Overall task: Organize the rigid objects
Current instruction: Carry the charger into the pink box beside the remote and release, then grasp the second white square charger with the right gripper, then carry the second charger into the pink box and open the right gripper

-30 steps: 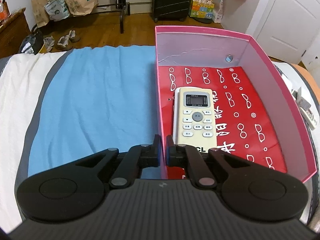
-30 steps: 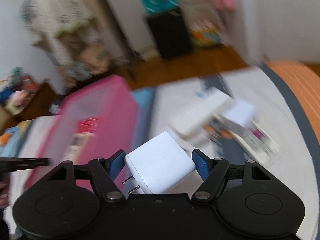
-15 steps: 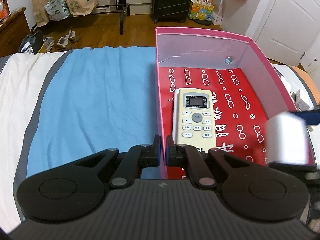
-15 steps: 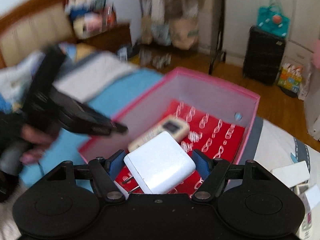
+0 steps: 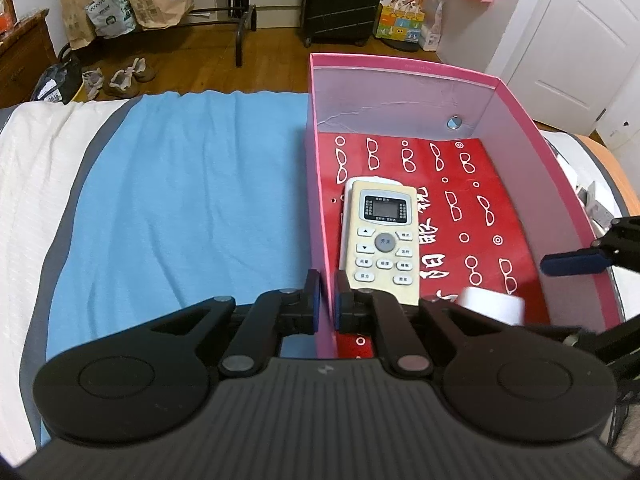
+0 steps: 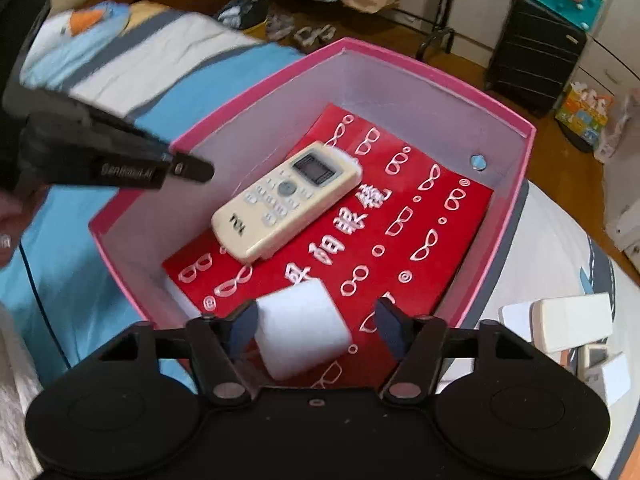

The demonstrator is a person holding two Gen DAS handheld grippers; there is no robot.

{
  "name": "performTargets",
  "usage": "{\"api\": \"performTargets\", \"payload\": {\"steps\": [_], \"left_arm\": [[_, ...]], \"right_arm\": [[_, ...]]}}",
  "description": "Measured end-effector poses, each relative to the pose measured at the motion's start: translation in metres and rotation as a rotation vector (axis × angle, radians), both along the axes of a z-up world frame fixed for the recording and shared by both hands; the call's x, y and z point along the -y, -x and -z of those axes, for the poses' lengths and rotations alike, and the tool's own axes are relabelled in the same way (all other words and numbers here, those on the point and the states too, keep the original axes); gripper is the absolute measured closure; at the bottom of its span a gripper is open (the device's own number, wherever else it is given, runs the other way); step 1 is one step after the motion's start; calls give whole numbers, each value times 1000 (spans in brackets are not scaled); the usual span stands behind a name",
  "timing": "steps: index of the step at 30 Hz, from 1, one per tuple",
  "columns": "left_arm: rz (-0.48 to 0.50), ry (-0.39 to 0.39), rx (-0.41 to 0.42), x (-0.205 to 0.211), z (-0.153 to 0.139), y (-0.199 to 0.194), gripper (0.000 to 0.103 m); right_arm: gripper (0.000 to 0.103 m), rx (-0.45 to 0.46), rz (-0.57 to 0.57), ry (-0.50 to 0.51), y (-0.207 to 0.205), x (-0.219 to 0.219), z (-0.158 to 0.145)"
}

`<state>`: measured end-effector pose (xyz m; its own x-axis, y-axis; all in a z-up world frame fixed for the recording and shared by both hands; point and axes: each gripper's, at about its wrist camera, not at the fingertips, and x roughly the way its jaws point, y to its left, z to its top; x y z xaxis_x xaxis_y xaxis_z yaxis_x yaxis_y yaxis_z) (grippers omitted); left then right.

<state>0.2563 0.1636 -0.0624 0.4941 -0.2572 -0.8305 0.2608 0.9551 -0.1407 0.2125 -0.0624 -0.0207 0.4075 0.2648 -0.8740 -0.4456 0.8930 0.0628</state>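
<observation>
Low in the right wrist view, the right gripper (image 6: 316, 330) stands apart around the white charger (image 6: 302, 330), its jaws having just been closing though the far pad shows clear; the charger sits in the pink box (image 6: 516, 184) below the TCL remote (image 6: 286, 200). Best to lift straight out without nudging either; the left gripper (image 5: 326, 306) stays clamped on the box wall, steadying it.

Pink box (image 5: 516, 98), red glasses-patterned lining (image 5: 448, 208), cream remote (image 5: 382, 240), seemingly white charger (image 6: 302, 328), blue blanket (image 5: 192, 200)

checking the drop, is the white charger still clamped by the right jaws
No, the white charger sits between them with a clear gap on its right side.
</observation>
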Motion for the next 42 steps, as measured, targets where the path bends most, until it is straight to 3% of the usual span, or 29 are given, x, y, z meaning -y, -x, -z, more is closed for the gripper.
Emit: {"api": "performTargets", "payload": {"steps": [5,8,12,14,17,21,26,32,35,42], "left_arm": [[-1,-6,0,1,-1,1,97],[-2,-11,-2,2,-1,1,97],[-4,-20,-6,4,0,0,97],[-5,-25,-6,5,0,0,97],[-9,-25,-10,4,0,0,97],[-11,-24,-13,4,0,1,97],[-20,-35,-11,7,0,-1,97],[-20,-40,-16,7,2,-1,97],[-16,-47,-15,8,4,-1,97],[-16,-47,-14,9,4,-1,97]], "right_arm": [[38,90,80,-185,9,43,-29],[36,132,92,-238,21,73,-46],[23,262,78,-190,33,101,-55],[21,322,72,-137,40,114,-51],[22,229,65,-108,35,130,-33],[25,148,82,-167,38,144,3],[27,25,51,-104,38,135,40],[27,-3,62,-80,22,123,62],[43,-20,63,-43,18,118,73],[44,-16,97,-71,16,120,71]]}}
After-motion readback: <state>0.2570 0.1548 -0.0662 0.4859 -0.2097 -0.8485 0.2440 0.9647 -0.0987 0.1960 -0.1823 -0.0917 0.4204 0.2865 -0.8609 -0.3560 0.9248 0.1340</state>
